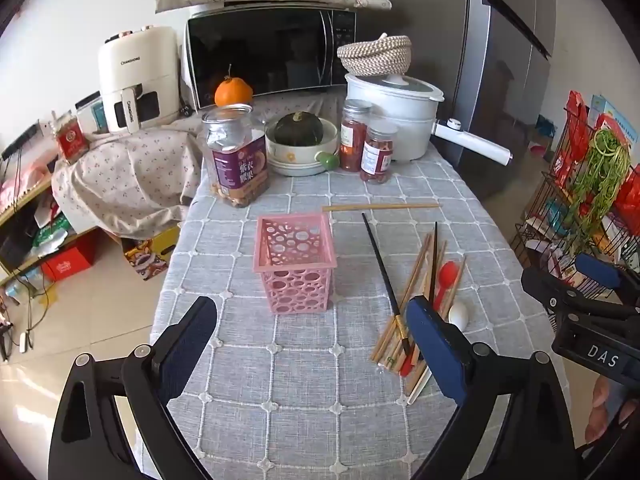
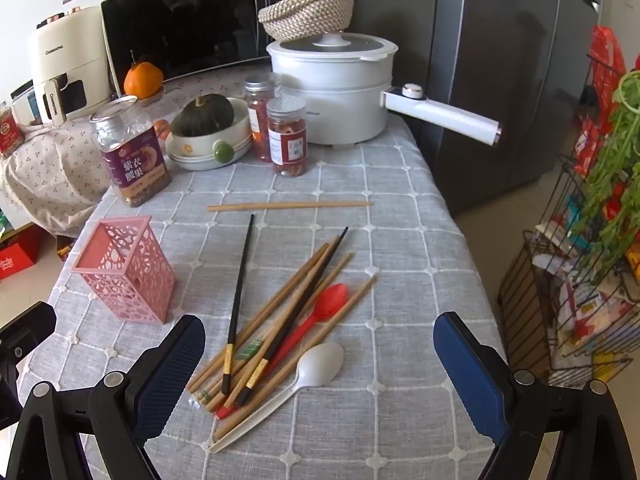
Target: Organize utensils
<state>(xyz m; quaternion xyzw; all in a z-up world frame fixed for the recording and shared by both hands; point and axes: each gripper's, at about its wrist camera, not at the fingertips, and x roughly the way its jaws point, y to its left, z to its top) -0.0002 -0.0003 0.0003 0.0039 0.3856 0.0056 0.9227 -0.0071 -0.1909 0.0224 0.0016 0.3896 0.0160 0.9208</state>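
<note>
You have one pink basket (image 2: 124,268), two spoons, one red (image 2: 320,312) and one white (image 2: 316,368), and two black chopsticks (image 2: 240,280). One bamboo chopstick (image 2: 288,205) lies alone; the piled bamboo ones (image 2: 280,312) overlap too much to count. At the far end stand three jars (image 2: 134,152), one pot (image 2: 332,92), one squash (image 2: 204,114) and one orange (image 2: 143,79).

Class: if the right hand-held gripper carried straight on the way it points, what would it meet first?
Most likely the utensil pile, around the red spoon and chopsticks between the open right hand-held gripper fingers. Depth is uncertain.
</note>
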